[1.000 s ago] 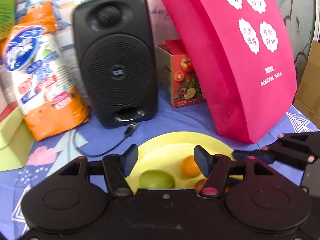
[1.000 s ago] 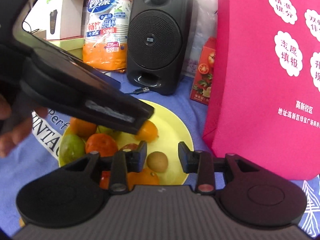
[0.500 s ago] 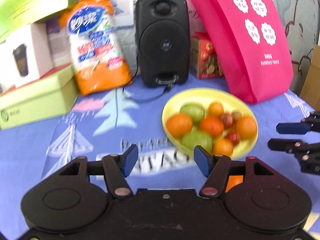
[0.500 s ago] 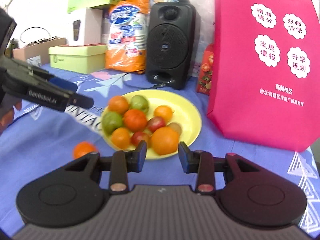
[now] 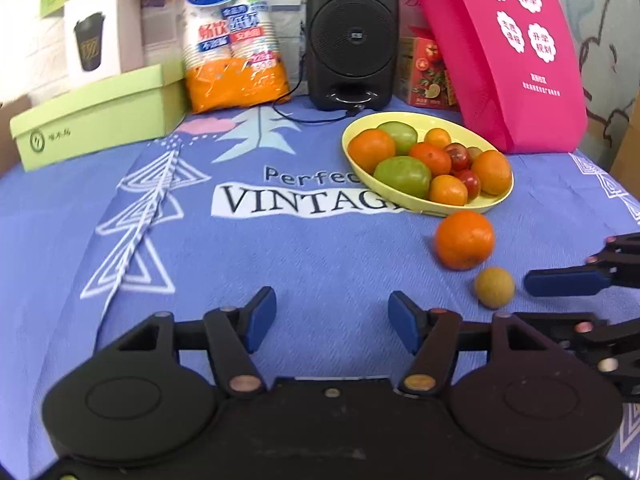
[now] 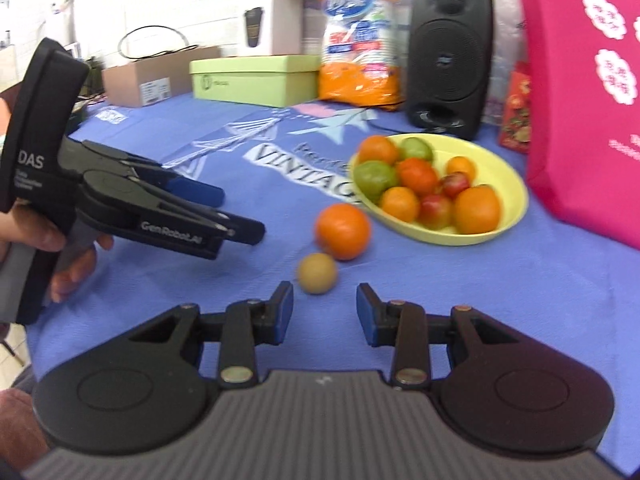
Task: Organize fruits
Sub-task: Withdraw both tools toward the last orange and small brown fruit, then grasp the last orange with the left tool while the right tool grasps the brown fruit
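Left wrist view: a blue tablecloth (image 5: 304,248) printed with "Perfect VINTAGE" covers the table. Along its far edge stand a pink bag (image 5: 508,52), a black speaker (image 5: 353,34), an orange pack of paper cups (image 5: 234,36), a green box (image 5: 98,114) and a small red carton (image 5: 430,74) tucked between speaker and bag. Toward the far right part of the cloth sits a yellow plate (image 5: 404,200) heaped with oranges, green fruits and small red ones. Just outside the plate's near rim lies a loose orange (image 5: 464,239), and just beside it, nearer the camera, a small brown fruit (image 5: 494,287).

The left gripper (image 5: 332,320) hangs over bare cloth with its blue-padded fingers spread wide and nothing between them; both loose fruits lie ahead and to the right of its right finger. The right gripper (image 5: 560,300) enters from the right edge, one blue finger tip close beside the brown fruit without touching it.

In the right wrist view, the right gripper (image 6: 324,314) also has its fingers parted and empty. The brown fruit (image 6: 318,273) lies just ahead of the gap, slightly toward the left finger, and appears to touch the orange (image 6: 343,231) behind it. The plate (image 6: 508,220) lies beyond, to the right. The left gripper (image 6: 236,216), held in a hand (image 6: 60,256), points in from the left, fingers apart, its tips short of the two loose fruits.
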Action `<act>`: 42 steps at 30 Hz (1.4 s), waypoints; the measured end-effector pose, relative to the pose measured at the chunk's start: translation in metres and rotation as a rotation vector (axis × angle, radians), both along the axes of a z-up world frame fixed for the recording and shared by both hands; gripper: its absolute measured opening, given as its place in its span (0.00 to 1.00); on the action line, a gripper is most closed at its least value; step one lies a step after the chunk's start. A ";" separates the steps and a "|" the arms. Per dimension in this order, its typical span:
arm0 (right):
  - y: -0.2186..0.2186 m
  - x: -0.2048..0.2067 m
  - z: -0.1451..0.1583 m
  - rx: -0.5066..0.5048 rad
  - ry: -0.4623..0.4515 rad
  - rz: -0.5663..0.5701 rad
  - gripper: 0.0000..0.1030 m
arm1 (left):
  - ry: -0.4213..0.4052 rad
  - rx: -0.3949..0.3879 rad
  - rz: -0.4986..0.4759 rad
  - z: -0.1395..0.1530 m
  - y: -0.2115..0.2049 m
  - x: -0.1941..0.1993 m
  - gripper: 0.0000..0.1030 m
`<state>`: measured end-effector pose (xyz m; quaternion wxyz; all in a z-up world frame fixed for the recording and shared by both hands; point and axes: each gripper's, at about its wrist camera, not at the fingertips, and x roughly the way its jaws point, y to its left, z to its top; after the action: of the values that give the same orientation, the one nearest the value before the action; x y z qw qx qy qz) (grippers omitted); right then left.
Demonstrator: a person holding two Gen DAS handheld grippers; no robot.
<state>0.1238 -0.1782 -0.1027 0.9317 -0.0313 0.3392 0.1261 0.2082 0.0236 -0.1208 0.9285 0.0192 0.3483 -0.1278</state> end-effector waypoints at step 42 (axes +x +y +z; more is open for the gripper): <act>-0.052 0.001 -0.019 -0.011 0.001 -0.177 0.25 | 0.008 -0.076 -0.141 -0.004 -0.081 0.049 0.37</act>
<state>0.1247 -0.2302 -0.1215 0.9388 -0.0064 0.3420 0.0414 0.2568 -0.0576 -0.1246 0.9158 0.0078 0.3446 -0.2063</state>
